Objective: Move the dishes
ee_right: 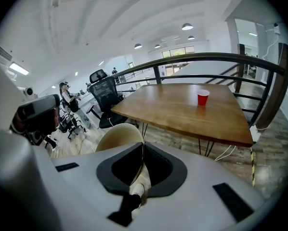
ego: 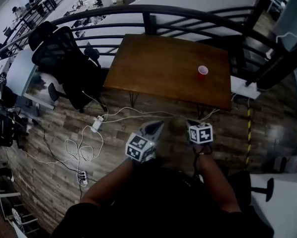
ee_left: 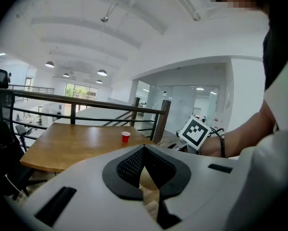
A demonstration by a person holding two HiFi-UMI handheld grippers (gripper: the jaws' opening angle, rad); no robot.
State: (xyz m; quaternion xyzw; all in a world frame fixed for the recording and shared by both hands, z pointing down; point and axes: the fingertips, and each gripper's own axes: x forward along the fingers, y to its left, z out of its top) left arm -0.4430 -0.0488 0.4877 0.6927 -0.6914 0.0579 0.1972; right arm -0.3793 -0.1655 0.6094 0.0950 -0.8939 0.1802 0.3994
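A red cup [ego: 202,71] stands alone on the brown wooden table [ego: 158,68], near its right end. It also shows in the left gripper view as the red cup [ee_left: 125,136] and in the right gripper view as the red cup [ee_right: 202,97]. Both grippers are held close to the person's body, well short of the table. My left gripper [ego: 156,126] is shut with nothing in it, its tips meeting [ee_left: 144,148]. My right gripper [ego: 190,123] is likewise shut and empty [ee_right: 143,145]. No other dish is in view.
A cream rounded seat [ego: 177,124] sits on the floor between the grippers, before the table's near edge. A black office chair [ego: 64,58] stands left of the table. Cables and a power strip [ego: 91,138] lie on the wood floor. A dark railing [ego: 153,14] runs behind the table.
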